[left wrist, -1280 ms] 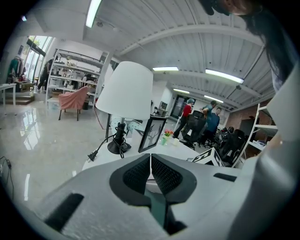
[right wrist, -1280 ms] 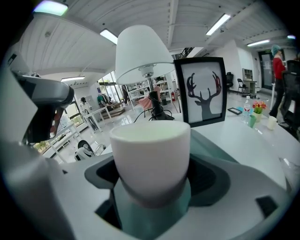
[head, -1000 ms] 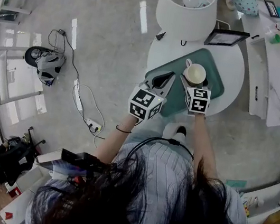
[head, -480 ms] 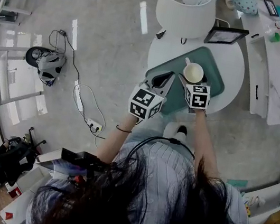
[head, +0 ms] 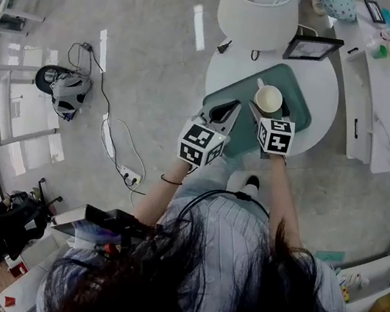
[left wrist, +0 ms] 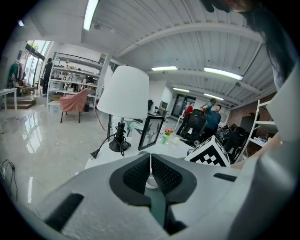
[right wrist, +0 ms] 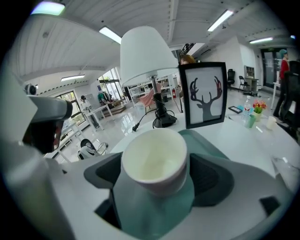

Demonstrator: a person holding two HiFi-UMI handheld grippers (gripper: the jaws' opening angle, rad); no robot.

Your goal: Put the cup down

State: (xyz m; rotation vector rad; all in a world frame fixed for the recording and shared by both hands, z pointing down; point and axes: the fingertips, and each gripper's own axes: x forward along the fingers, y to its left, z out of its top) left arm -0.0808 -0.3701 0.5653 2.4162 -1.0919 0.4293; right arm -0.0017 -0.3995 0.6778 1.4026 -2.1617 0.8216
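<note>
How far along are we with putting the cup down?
Done: the cup is upright above the teal mat on the round table. In hand: the right gripper is closed on its sides; whether its base touches the mat is unclear. Left: seat it, open the gripper, back away. The left gripper is shut and empty.

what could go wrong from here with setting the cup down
1. The right gripper clamps the cup by its wall above the teal mat. Whether its base touches the mat is unclear, so opening too soon could drop or tip it.
2. The picture frame stands just beyond the mat; pushing forward could knock it over.
3. The left gripper, shut and empty, hangs close beside the cup and might bump it.
</note>
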